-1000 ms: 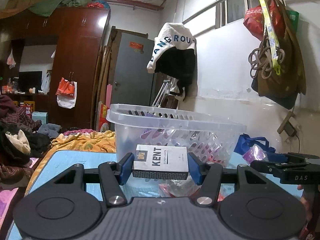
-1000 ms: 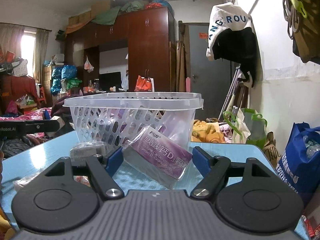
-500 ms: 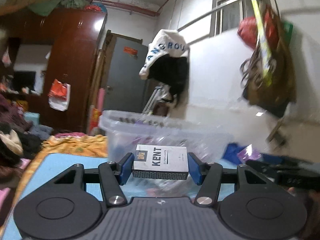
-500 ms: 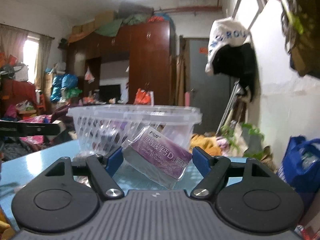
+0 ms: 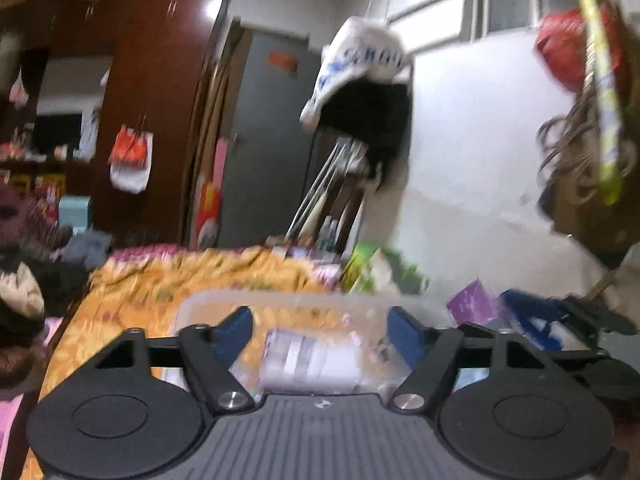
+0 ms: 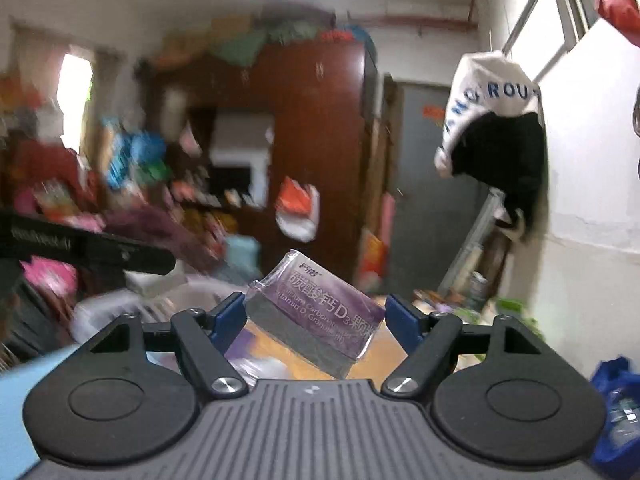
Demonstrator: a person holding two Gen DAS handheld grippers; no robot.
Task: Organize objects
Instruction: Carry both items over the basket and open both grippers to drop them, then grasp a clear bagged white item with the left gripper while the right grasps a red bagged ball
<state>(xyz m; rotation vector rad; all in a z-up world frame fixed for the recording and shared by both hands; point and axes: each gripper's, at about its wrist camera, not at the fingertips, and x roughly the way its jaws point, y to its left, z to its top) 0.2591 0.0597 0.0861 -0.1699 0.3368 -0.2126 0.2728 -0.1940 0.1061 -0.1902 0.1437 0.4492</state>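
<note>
Looking along your left tongs (image 5: 320, 326), you see the blue pads spread wide with nothing between them: these tongs are released. Below and beyond the pads sits the clear plastic basket (image 5: 240, 300), seen from above its rim, and a pale box (image 5: 312, 360) lies inside it near the basket's near edge; motion blur hides the print on that box, so you cannot tell which product it is. A yellow patterned blanket (image 5: 208, 276) lies past the basket's far rim. To the right of the basket, your right tongs appear as a dark bar, and a purple shape (image 5: 472, 306) shows just beside the basket's right corner. In the right wrist view, your right tongs (image 6: 316, 316) carry a purple box (image 6: 324, 312) wrapped in clear film, tilted so that its left end is high and its right end low. The left blue pad (image 6: 230, 316) touches the box; whether the right pad bears on it is not clear, yet the box hangs off any support, so these tongs are grasping it. The basket rim (image 6: 120, 300) shows low at the left, blurred, with the light blue surface (image 6: 24, 396) at the lower left corner. A brown wardrobe (image 6: 320, 140) stands in the background.
</note>
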